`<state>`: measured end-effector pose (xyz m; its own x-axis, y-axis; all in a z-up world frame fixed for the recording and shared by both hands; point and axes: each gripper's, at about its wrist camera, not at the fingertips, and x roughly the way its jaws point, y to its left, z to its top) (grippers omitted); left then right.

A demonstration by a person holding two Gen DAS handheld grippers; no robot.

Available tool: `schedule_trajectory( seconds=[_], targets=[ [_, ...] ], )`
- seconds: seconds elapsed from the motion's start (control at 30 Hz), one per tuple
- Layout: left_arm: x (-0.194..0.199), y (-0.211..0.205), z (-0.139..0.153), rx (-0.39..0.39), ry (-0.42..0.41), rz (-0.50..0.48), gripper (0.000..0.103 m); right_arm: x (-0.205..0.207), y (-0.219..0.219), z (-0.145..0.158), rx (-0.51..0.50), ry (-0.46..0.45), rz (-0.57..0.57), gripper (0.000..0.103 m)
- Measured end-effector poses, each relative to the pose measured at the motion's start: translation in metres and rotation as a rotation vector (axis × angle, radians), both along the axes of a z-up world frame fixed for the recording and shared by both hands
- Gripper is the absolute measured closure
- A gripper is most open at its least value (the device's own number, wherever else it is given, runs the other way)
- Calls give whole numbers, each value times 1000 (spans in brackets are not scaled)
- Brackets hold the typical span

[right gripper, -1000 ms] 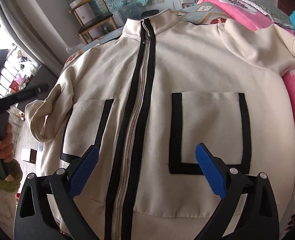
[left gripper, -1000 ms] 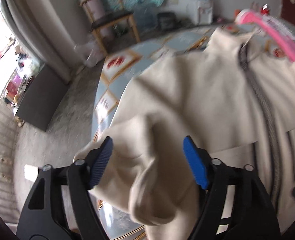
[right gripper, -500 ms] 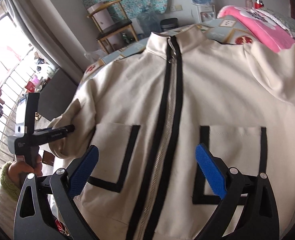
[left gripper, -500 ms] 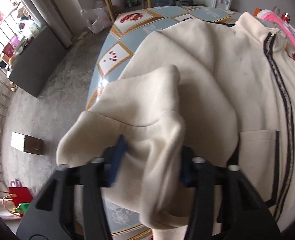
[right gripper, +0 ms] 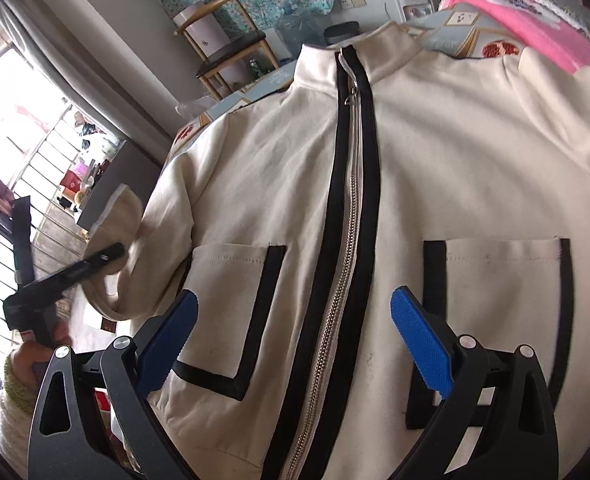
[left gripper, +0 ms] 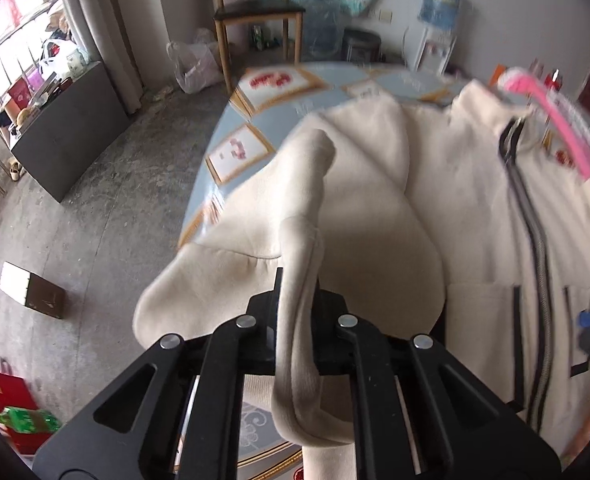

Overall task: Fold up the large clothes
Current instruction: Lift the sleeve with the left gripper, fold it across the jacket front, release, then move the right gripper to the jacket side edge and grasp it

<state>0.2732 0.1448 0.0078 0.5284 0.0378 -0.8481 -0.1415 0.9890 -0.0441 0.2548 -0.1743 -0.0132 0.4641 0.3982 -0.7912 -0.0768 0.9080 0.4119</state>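
A cream jacket (right gripper: 467,152) with a black-edged zipper (right gripper: 347,208) and two black-trimmed pockets lies front up on the table. My left gripper (left gripper: 297,300) has the jacket's left sleeve cuff (left gripper: 299,360) pinched between its jaws, which are closing on it; the cuff hangs over the fingers. The right wrist view shows that left gripper (right gripper: 103,256) at the sleeve end, held by a hand (right gripper: 35,356). My right gripper (right gripper: 295,340) hovers open above the lower front, one blue pad (right gripper: 167,336) over the left pocket, nothing between its fingers.
The table (left gripper: 255,128) has a blue patterned cover. A pink blanket (right gripper: 535,24) lies past the jacket's right shoulder. Beyond the table stand a wooden chair (left gripper: 259,12) and a dark cabinet (left gripper: 71,128). A small box (left gripper: 31,288) sits on the concrete floor.
The left jaws went from wide open around the sleeve end to pinched on the cuff, and the sleeve rose with them. The right gripper drifted slightly left over the jacket, still open.
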Motion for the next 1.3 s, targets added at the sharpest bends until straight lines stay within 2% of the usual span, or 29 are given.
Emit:
schedule_trajectory(
  seconds=[0.13,0.2,0.27,0.33,0.43,0.5,0.53,0.6,0.67,0.77,0.8,0.9,1.0,1.07,1.2,1.3],
  targets=[
    [-7,10,26,-61,-72,32,95,2,-4,-6,31,8,-18,8],
    [-6,3,53,-73,-145,11,95,3,-8,-7,27,11,-27,8],
    [-3,-13,76,-92,-212,-34,95,0,-17,-1,16,-7,-54,9],
    [1,-44,102,-145,-285,-124,94,-4,-28,6,14,-27,-97,9],
    [5,-89,110,-237,-280,-270,84,-12,-44,11,3,-44,-147,9],
    [1,-113,103,-246,-252,-331,59,-19,-55,12,-20,-44,-180,9],
    [-3,-120,100,-243,-252,-345,56,-22,-60,11,-27,-42,-193,9],
    [-16,-127,94,-236,-250,-370,55,-29,-66,9,-42,-39,-206,9],
    [-30,-126,89,-205,-251,-353,53,-35,-71,8,-67,-35,-215,9],
    [-46,-107,78,-187,-240,-290,51,-39,-76,11,-80,-30,-216,9],
    [-52,-97,75,-180,-230,-261,51,-39,-77,15,-81,-34,-209,12],
    [-62,-70,56,-92,-165,-146,51,-30,-74,33,-43,-50,-152,16],
    [-68,-58,26,-7,-57,-99,50,1,-62,45,102,-19,-12,17],
    [-72,-54,1,45,16,-93,50,26,-50,45,141,22,53,20],
    [-82,-49,-32,67,84,-89,49,84,-21,23,96,104,113,37],
    [-86,-46,-48,98,92,-76,43,114,-8,1,-17,140,103,47]
  ],
)
